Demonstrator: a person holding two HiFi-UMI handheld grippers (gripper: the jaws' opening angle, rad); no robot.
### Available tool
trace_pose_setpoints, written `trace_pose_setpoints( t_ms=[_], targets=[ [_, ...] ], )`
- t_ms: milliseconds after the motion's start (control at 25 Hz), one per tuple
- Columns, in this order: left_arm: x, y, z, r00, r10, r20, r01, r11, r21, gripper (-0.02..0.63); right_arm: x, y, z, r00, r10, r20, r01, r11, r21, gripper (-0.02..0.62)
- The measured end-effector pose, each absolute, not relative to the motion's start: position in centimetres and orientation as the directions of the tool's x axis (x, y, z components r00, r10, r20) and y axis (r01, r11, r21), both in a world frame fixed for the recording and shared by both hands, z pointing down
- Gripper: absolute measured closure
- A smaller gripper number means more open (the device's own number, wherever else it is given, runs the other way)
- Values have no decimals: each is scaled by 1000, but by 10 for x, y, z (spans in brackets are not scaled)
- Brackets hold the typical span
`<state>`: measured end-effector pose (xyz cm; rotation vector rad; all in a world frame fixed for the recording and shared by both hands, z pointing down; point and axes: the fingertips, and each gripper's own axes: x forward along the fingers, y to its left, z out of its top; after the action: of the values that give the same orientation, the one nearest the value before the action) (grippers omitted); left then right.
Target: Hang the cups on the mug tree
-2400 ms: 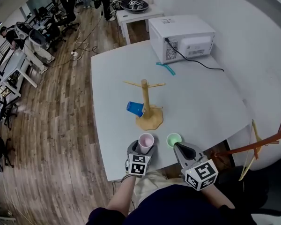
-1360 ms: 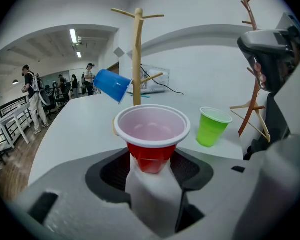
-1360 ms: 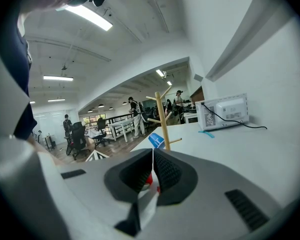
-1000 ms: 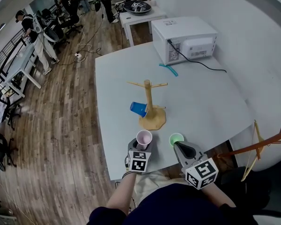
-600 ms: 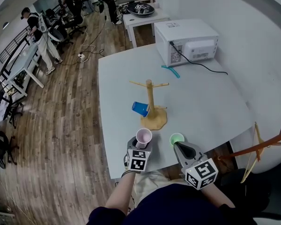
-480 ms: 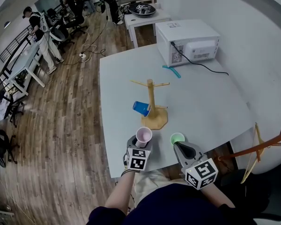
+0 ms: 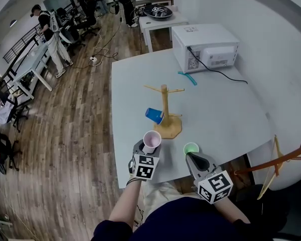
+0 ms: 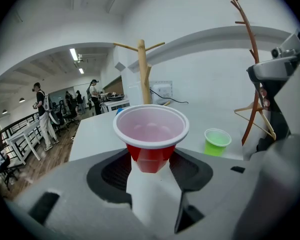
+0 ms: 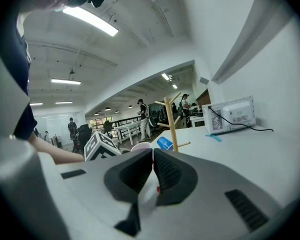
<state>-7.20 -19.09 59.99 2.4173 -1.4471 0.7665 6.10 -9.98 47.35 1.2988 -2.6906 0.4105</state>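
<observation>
A red cup with a white rim (image 8: 151, 134) sits upright between the jaws of my left gripper (image 8: 151, 159), which are closing on its lower body. In the head view this cup (image 7: 151, 140) and the left gripper (image 7: 148, 147) are near the table's front edge, just short of the wooden mug tree (image 7: 165, 109). A blue cup (image 7: 154, 115) hangs on a low peg on the tree's left side. A green cup (image 7: 191, 148) stands upright on the table just ahead of my right gripper (image 7: 193, 158), which is shut and empty (image 9: 153, 156).
A white microwave (image 7: 205, 46) with a black cable stands at the table's (image 7: 226, 114) far right. A teal object (image 7: 189, 78) lies in front of it. A brown branch-like stand (image 7: 286, 159) rises beyond the table's right edge. People stand far off on the wooden floor.
My left gripper has moved a little forward and to the left with the red cup in it. The right gripper and the green cup have stayed put.
</observation>
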Motion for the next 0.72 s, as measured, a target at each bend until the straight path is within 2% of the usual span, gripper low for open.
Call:
trace_pose_setpoints(
  t_ms=[720],
  targets=[
    [-89,-230,544,323,-815,482,-833,-486,-263,357,58,-102,466,-633,-747,205,-774,603,-194,566]
  ],
)
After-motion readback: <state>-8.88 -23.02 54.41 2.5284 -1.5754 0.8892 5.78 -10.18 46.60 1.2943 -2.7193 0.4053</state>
